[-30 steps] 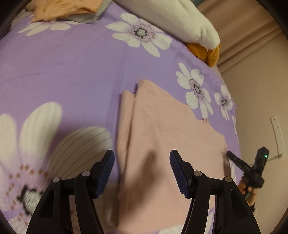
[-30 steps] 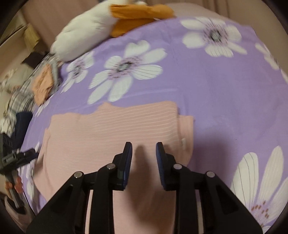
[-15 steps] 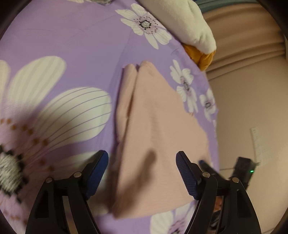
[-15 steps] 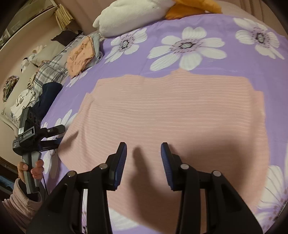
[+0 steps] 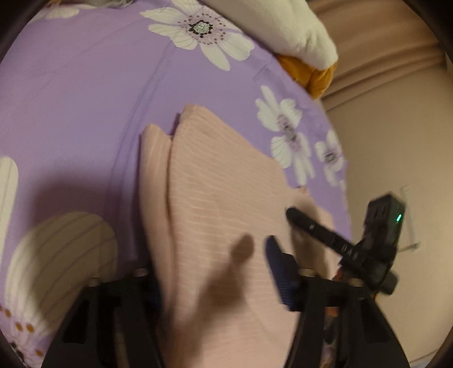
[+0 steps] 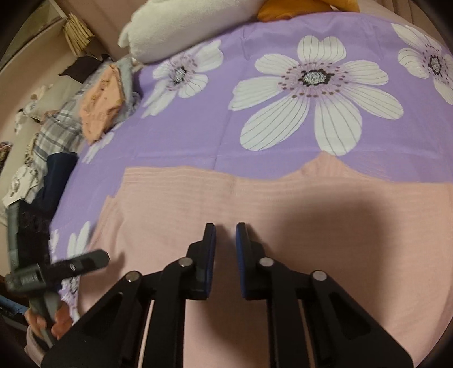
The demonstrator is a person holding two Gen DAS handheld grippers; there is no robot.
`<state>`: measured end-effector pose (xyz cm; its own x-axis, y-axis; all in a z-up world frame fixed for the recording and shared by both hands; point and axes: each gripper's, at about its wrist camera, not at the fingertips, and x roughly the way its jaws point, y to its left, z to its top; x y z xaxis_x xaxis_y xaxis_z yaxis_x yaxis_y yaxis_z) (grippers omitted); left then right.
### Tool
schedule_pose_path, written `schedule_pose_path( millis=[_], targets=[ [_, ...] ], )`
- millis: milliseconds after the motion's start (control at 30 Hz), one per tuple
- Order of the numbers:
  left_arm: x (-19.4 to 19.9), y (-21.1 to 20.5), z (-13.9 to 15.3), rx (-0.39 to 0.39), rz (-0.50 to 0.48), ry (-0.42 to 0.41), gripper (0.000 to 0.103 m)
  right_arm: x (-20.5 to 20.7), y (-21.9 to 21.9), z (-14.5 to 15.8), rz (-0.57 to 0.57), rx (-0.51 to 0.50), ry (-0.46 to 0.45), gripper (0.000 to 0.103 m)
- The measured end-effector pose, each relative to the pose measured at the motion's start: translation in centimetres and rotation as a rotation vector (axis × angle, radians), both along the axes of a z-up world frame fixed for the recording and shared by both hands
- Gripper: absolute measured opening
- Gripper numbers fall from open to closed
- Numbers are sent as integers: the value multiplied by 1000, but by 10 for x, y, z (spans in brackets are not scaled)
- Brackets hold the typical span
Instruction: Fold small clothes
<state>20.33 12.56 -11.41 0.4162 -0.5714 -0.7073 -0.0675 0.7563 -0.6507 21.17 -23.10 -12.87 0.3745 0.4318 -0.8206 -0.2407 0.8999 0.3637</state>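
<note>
The right gripper (image 6: 225, 243) is hovering just above the pink ribbed garment (image 6: 283, 220) with its jaws parted by a narrow gap and nothing between the blue pads (image 6: 211, 254). The pads are not seen to be touching the cloth, and their shadow is falling on the fabric just ahead.

The left gripper (image 5: 215, 271) is standing with its jaws spread wide. Its right finger pad (image 5: 279, 269) is showing clear above the garment (image 5: 226, 198), while the left finger is partly hidden behind a raised edge of the cloth; whether that finger is pressing the fabric cannot be determined, as the view is blurred. No cloth is clamped between the jaws as far as the view shows.

The garment is lying flat on the purple flowered bedsheet (image 6: 198, 136), folded into a broad panel, with a second layer showing as a narrow strip (image 5: 154, 175) along its left edge in the left wrist view. In the right wrist view its far edge is running across the frame with a small peak (image 6: 322, 161) rising toward the large white flower.

A white and orange plush toy (image 6: 192, 25) is resting at the far end of the bed. A stack of folded clothes (image 6: 99, 104), with an orange piece on top, is sitting at the bed's left edge.
</note>
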Motion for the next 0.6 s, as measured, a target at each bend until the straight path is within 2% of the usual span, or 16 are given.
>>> schedule_pose_path(
  millis=[33, 167, 300, 467, 600],
  targets=[
    [0, 1, -1, 16, 1, 4, 36, 2, 1, -1, 0, -5, -1, 13],
    [-1, 8, -6, 32, 17, 25, 22, 0, -3, 4, -14, -4, 7, 11],
    [-2, 10, -6, 43, 17, 27, 22, -32, -4, 18, 50, -3, -30, 14],
    [-1, 9, -4, 64, 19, 39, 22, -76, 1, 9, 123, -69, -15, 14],
    [0, 6, -3, 77, 24, 47, 22, -107, -2, 14, 134, -33, 18, 14]
  ],
)
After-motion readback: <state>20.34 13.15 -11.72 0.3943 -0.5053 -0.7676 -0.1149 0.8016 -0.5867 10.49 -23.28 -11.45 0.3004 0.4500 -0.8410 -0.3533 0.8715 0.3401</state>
